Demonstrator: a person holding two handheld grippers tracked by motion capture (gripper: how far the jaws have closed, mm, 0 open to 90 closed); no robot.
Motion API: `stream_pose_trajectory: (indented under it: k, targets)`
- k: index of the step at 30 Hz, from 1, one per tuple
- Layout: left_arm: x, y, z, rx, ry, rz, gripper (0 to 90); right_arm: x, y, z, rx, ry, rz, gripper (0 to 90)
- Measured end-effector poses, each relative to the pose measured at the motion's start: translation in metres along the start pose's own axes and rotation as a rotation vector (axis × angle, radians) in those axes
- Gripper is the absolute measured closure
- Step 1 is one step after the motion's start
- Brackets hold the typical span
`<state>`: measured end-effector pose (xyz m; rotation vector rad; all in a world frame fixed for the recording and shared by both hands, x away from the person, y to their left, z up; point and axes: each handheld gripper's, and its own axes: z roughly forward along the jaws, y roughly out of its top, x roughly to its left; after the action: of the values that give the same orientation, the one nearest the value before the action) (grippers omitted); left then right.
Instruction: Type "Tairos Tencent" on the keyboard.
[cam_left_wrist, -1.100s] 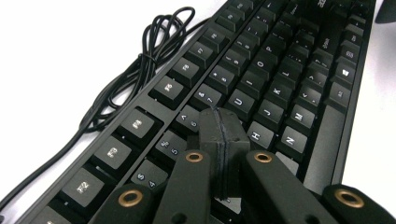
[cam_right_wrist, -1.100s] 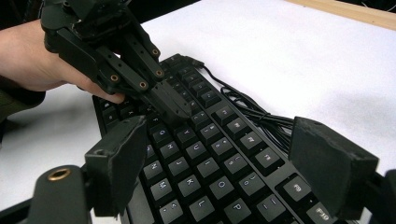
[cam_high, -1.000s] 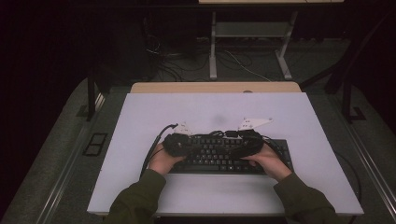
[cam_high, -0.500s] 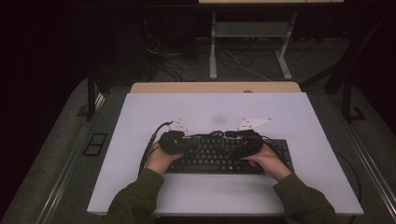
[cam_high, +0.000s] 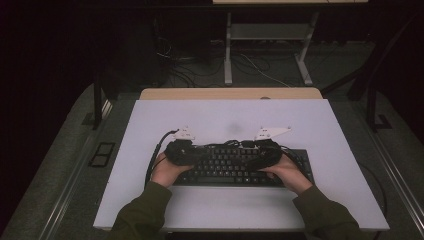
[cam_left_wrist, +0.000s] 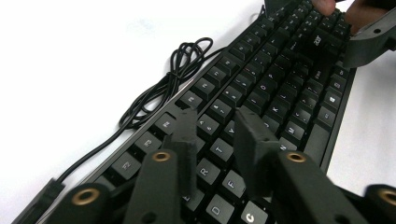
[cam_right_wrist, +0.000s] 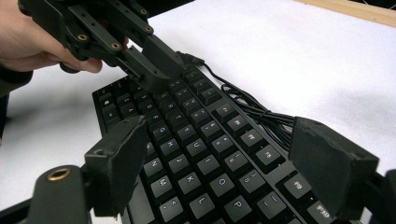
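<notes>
Beneath both grippers lies the black keyboard (cam_high: 240, 170): the left gripper (cam_left_wrist: 212, 140), jaws just parting and empty, hovers over its keys; the right gripper (cam_right_wrist: 229, 158) gapes wide, grasping nothing.

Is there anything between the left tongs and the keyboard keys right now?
Nothing visible. The left tongs hang just above the keyboard, jaws a little apart and just opening; its coiled cable lies off behind it.

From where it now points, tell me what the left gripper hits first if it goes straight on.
Most likely the keyboard: the left gripper slants down over its left-hand keys, jaws just opened a little with nothing between them. Depth is hard to judge, but the keys lie just beyond the tips.
</notes>
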<state>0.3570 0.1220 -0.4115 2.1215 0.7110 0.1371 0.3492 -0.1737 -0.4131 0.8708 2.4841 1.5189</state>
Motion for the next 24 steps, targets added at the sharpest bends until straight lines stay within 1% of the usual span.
stream_pose_trajectory:
  k: [2, 3, 6, 8, 11, 14, 24]
  targets:
    - [0.0, -0.002, -0.002, -0.012, 0.0, -0.015, 65.7, 0.0, 0.0, -0.001, -0.001, 0.0, 0.005, 18.7]
    - [0.001, -0.002, -0.004, -0.008, 0.002, -0.009, 64.2, -0.001, 0.0, -0.002, -0.002, -0.001, 0.005, 18.6]
    - [0.002, -0.004, -0.008, -0.015, 0.009, -0.017, 60.3, -0.002, -0.001, -0.004, -0.004, -0.005, 0.011, 18.6]
    - [0.002, -0.004, -0.011, -0.024, 0.009, -0.02, 57.4, -0.003, -0.002, -0.006, -0.007, -0.006, 0.009, 18.6]
    - [0.003, -0.005, -0.014, -0.039, 0.019, -0.03, 52.0, -0.004, -0.002, -0.008, -0.008, -0.011, 0.016, 18.6]
    - [0.004, -0.006, -0.017, -0.046, 0.027, -0.034, 47.0, -0.005, -0.004, -0.01, -0.004, -0.015, 0.011, 18.5]
    - [0.003, -0.013, -0.024, -0.068, 0.05, -0.048, 28.4, -0.009, -0.013, -0.027, -0.015, -0.037, 0.023, 18.3]
